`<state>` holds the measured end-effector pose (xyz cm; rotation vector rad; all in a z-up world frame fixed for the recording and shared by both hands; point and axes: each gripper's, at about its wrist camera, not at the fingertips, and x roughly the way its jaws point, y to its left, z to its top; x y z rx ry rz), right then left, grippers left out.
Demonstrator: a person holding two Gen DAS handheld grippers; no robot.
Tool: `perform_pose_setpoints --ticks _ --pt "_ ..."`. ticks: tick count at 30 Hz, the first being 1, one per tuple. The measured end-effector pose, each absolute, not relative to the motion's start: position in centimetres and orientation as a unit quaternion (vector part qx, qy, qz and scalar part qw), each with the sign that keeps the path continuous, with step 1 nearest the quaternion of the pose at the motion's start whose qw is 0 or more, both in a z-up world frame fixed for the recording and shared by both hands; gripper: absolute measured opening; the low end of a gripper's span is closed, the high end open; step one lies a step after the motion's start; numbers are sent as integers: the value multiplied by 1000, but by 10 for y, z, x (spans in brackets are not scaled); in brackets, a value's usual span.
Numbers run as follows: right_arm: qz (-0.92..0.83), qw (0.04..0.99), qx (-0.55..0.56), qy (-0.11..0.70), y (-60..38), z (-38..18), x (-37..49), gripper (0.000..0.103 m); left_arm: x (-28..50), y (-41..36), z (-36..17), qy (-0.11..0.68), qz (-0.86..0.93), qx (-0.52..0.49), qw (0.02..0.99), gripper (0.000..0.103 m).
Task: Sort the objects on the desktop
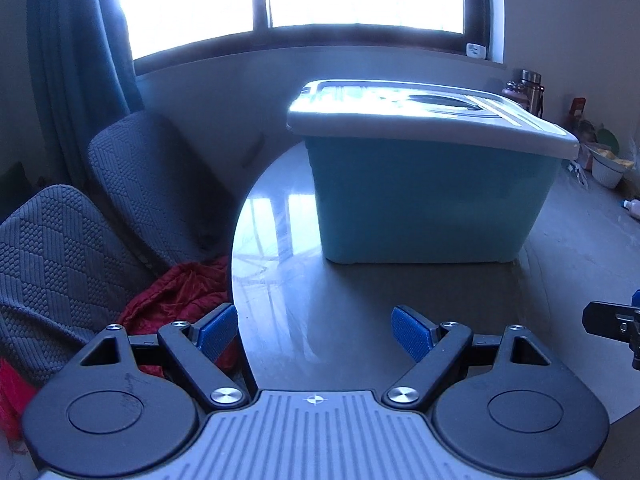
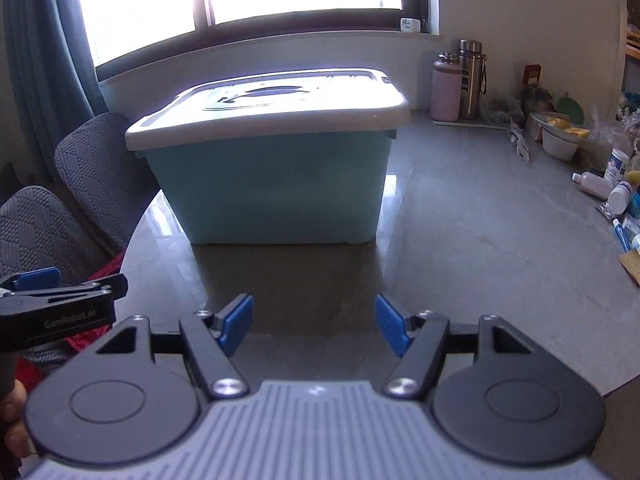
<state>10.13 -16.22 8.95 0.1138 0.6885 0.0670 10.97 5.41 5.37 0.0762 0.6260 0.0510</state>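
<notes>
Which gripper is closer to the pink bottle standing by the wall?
Right. The right gripper hovers open over the grey table, with the pink bottle ahead to its right. The left gripper sits further left, at the table's edge; its view doesn't clearly show the bottle.

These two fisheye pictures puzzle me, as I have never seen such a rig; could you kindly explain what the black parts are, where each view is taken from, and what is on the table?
No robot arm is here: a person holds a two-finger gripper in each hand, each with a camera looking forward along its fingers. One picture comes from the left gripper, the other from the right gripper. The black levers with blue pads are their fingers. Both stand open and hold nothing. In the right view the left gripper also shows at the left edge.

Ahead on the grey table stands a blue storage box with its white lid on. Along the table's far right are flasks, a white bowl and small bottles. Chairs stand at the left.
</notes>
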Motion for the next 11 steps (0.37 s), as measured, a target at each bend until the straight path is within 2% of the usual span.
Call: perform_pose_setpoints --ticks 11 --pt "37 937 56 342 -158 91 99 68 111 54 52 314 16 41 948 86"
